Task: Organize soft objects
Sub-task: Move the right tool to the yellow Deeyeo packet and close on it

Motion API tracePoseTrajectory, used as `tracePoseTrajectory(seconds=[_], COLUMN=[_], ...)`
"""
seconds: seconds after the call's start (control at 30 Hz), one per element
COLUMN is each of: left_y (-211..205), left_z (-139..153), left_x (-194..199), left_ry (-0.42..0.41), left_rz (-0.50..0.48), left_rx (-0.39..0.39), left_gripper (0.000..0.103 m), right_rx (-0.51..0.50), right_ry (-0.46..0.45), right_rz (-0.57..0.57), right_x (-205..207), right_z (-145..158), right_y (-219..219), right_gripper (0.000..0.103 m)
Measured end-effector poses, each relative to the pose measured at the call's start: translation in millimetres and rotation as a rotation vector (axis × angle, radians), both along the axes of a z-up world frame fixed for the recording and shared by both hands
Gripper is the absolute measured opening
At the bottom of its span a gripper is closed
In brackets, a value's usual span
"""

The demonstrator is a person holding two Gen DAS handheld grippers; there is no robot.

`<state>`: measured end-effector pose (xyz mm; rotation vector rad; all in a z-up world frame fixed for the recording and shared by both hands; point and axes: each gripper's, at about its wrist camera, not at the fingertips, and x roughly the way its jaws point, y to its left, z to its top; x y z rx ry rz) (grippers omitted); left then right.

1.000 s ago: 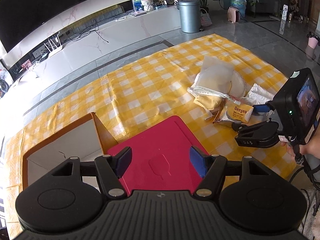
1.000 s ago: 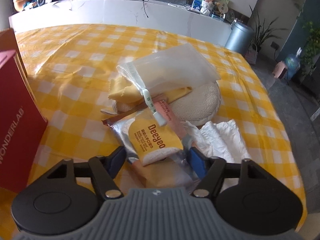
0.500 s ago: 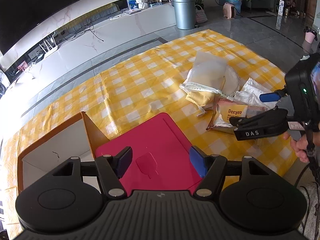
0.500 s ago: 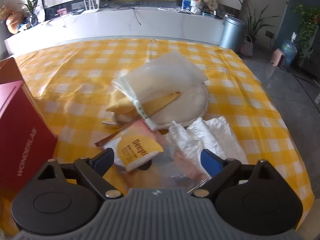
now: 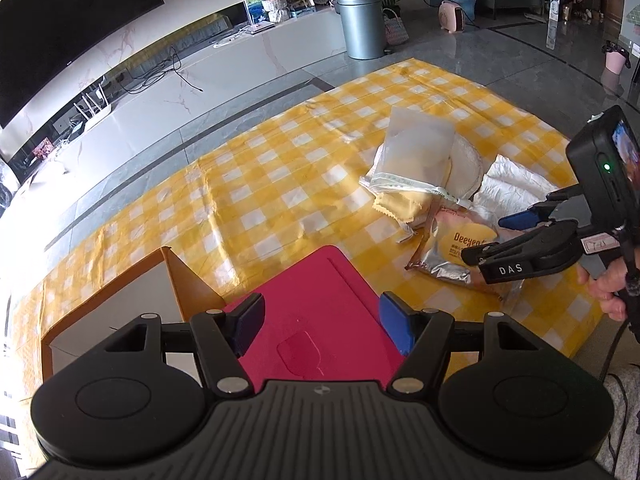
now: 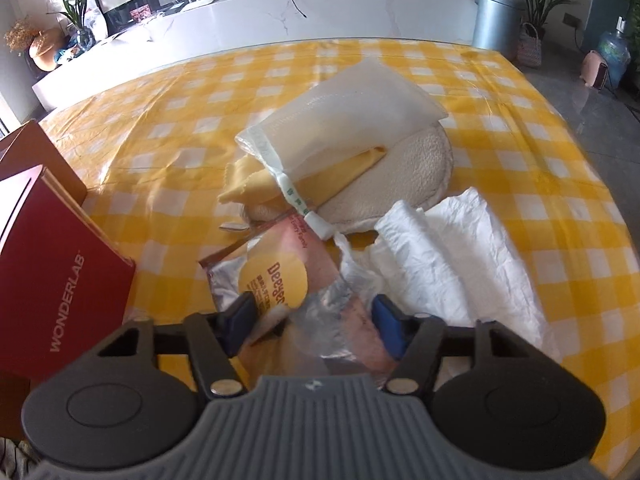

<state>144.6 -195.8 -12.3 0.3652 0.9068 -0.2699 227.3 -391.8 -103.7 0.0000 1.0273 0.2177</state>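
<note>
Claw status first: my right claw [image 6: 312, 320] is closing, with the silver foil Deeyeo pouch [image 6: 280, 280] sitting between the blue pads. From the right wrist view the pads look like they're right at the crinkled foil on both sides, but I can't swear they're pressing on it yet. The pouch's near end is right under that claw, and its long axis runs away from the claw and a bit left, toward the rest of the pile. So the right hand is clearly the nearer one for this grab.

Left claw [image 5: 320, 326] is wide open and holding nothing, hovering over the red flap [image 5: 316, 304] of the box on the left side of the worktop [image 5: 248, 200]. Beside the flap I can see the box's pale inside [image 5: 120, 304], which I'd guess is where the soft stuff goes.

Going outward from the pouch: a crumpled white cloth [image 6: 448, 256] lies just to its right, touching it, and one edge seems tucked under the foil. Beyond is a mesh bag [image 6: 352, 120] lying over a yellow cloth [image 6: 280, 184] and a round cream pad [image 6: 408, 176]. The bag's drawstring tab [image 6: 316, 222] lies over the pouch's far end, so lifting could drag it along.

The red WONDERLAB box [image 6: 56, 292] stands left of the pouch, close enough to mind on the way over.
</note>
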Motion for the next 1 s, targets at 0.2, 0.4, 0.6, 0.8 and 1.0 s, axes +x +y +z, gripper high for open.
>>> tracePoseTrajectory(seconds=[0.2, 0.4, 0.6, 0.8, 1.0], left_y=[-16, -24, -31, -30, -25], left_z=[-5, -9, -16, -17, -15], left_x=[17, 31, 31, 29, 26], left_ry=[0.005, 0.011, 0.002, 0.006, 0.003], left_rz=[-0.008, 0.019, 0.002, 0.004, 0.012], left_rx=[0.003, -0.01, 0.043, 0.032, 0.027], left_gripper=[0.078, 0.078, 0.078, 0.078, 0.078], right_rx=[-0.048, -0.157, -0.218, -0.267, -0.164], right_ry=[-0.022, -0.165, -0.21, -0.048, -0.001], right_rz=[0.046, 0.154, 0.402, 0.247, 0.225], right_x=[-9, -36, -46, -3, 6], right_z=[4, 26, 22, -12, -21], right_y=[10, 16, 51, 48, 35], right_gripper=[0.071, 0.087, 0.091, 0.094, 0.083])
